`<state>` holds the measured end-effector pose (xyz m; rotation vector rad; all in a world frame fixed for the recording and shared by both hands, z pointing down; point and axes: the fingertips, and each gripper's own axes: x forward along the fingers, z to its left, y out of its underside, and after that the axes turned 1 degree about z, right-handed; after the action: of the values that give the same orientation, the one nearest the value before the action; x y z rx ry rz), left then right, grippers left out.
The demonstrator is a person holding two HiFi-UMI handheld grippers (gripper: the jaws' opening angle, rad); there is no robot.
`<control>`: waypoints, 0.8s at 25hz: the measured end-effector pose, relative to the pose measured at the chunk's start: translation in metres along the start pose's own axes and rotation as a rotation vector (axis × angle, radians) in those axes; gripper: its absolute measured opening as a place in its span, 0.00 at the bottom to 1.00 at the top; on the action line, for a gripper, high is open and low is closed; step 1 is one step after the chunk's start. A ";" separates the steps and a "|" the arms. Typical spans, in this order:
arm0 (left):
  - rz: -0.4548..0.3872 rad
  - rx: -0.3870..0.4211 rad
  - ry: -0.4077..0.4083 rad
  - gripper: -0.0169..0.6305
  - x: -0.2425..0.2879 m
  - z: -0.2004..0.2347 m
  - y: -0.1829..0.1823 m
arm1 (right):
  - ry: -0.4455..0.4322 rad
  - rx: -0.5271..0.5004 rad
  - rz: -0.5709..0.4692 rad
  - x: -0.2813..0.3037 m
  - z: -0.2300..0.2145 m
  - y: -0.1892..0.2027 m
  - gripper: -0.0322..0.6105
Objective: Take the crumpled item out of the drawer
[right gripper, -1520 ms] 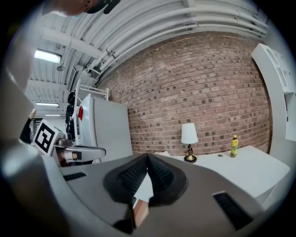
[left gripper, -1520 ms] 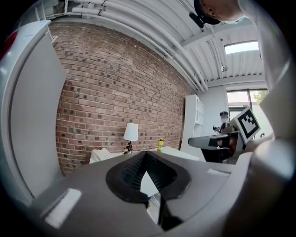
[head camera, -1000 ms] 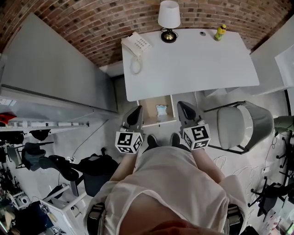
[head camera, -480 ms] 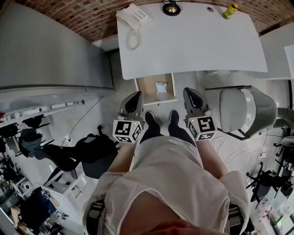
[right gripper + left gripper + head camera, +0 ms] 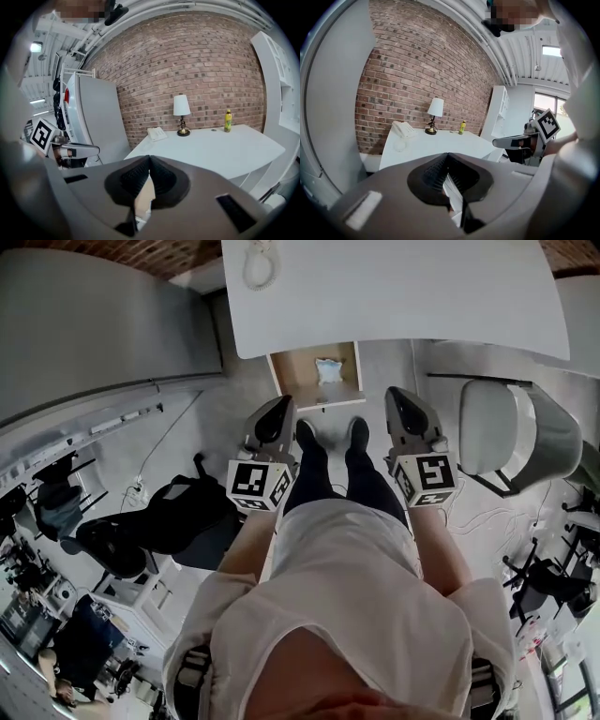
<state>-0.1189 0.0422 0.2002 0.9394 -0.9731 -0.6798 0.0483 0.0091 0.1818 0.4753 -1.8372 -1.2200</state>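
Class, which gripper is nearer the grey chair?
Right. The right gripper hangs just beside the grey chair; the left gripper is farther off, beyond the person's legs.

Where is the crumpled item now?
In the head view, the crumpled item lies in the open drawer at the edge of the white desk, ahead of the shoes.
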 end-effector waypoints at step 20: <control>0.120 -0.057 -0.019 0.04 0.042 0.028 0.106 | -0.005 0.028 0.118 0.045 -0.017 0.103 0.06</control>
<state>-0.1190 0.0456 0.3175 0.8186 -1.0131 -0.6128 0.0517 0.0147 0.2952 0.3743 -1.8620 -1.1185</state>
